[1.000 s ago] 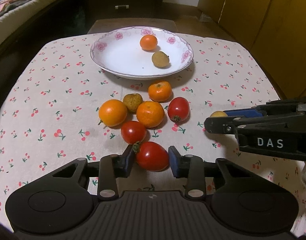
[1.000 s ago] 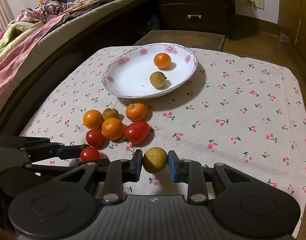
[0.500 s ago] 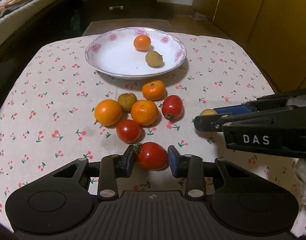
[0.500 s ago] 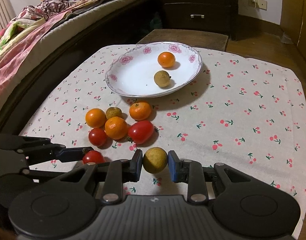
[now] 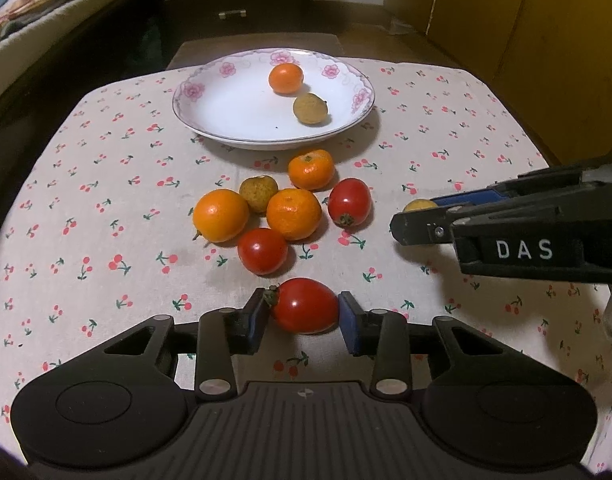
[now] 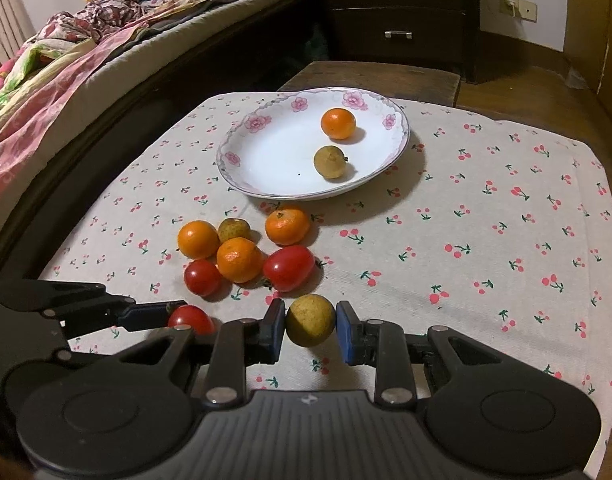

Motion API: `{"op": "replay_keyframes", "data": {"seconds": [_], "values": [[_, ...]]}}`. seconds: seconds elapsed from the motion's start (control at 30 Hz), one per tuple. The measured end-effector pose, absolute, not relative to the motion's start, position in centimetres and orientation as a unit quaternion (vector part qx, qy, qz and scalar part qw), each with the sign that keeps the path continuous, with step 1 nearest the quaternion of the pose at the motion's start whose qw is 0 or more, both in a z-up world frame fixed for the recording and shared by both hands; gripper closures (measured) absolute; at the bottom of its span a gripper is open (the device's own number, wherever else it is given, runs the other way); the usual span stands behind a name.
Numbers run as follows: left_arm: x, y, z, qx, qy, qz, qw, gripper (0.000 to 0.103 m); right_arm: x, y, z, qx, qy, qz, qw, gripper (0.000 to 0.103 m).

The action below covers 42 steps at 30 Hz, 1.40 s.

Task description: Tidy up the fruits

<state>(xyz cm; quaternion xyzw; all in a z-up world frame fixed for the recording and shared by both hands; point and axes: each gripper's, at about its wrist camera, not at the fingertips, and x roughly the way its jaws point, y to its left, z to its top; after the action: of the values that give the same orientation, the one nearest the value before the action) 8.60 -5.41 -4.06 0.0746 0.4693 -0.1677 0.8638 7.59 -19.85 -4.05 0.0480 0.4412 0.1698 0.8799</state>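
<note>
While clamped: left tongs (image 5: 304, 317) round glossy tomato (image 5: 306, 306), right tongs (image 6: 310, 330) round matte fruit (image 6: 310, 320).

Each gripper is matte black plastic: a ribbed central housing, a round disc recess on each side, triangular cut-outs in the arms, and silver screw heads at the pivots. The left gripper (image 5: 304, 316) and right gripper (image 6: 310, 326) both end in blue pads on black fingers. The right gripper's side carries white letters reading DAS, with a small screw near its tip.
</note>
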Motion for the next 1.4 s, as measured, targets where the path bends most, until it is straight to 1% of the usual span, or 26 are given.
{"op": "replay_keyframes", "data": {"seconds": [0.17,0.5,1.0,1.4], "values": [[8.7,-5.4,-3.8,0.069,0.470,-0.167,0.864,0.059,7.7,-19.8,-4.0,0.048,0.441,0.169,0.880,0.065],[9.4,-5.6,-1.9,0.046,0.445,-0.168,0.878,0.059,8.3,-19.8,-3.4,0.051,0.432,0.168,0.885,0.065],[11.1,-5.0,-0.9,0.030,0.430,-0.150,0.890,0.059,9.5,-20.2,-2.1,0.059,0.411,0.162,0.895,0.065],[12.4,-4.8,-0.5,0.021,0.423,-0.141,0.895,0.059,10.0,-20.0,-2.0,0.057,0.411,0.162,0.895,0.065]]}}
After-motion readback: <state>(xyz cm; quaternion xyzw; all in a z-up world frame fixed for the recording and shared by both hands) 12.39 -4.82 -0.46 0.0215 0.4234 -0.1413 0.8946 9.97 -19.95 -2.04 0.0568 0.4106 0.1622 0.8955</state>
